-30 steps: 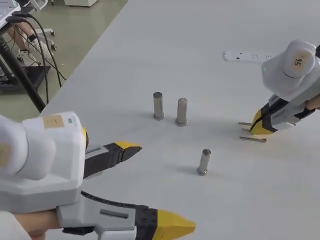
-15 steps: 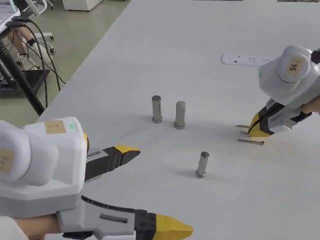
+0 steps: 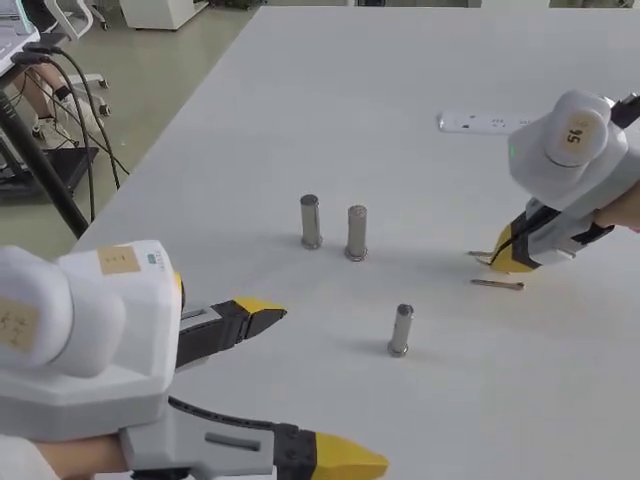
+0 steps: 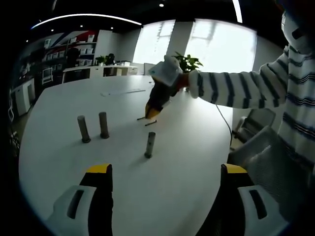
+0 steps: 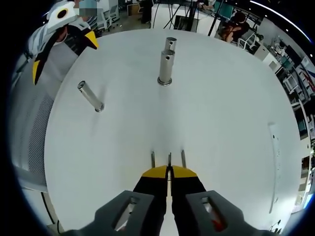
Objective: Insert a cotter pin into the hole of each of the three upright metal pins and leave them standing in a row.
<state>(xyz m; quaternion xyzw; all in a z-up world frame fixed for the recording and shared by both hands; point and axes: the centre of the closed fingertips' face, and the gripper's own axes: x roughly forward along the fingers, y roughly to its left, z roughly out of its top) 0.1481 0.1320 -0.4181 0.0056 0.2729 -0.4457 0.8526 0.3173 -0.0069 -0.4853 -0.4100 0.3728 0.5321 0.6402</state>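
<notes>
Our left tongs (image 3: 330, 388) are released, jaws wide apart, over the near left of the table (image 3: 330, 100). Our right tongs (image 3: 497, 262) are clenched on a cotter pin (image 5: 169, 158), the middle of three lying flat at the right. The metal pins stand upright mid-table, all with empty holes: one (image 3: 310, 220) and another (image 3: 356, 232) side by side farther off, the third (image 3: 401, 329) nearer.

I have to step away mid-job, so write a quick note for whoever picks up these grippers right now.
Left gripper: open, empty, over the table's near side.
Right gripper: shut, tips at the table, apparently on the middle cotter pin of three lying side by side.
Metal pins: all three upright, two side by side, the third apart and nearer.
Done: nothing inserted.
To do: pin all three, then line them up.
</notes>
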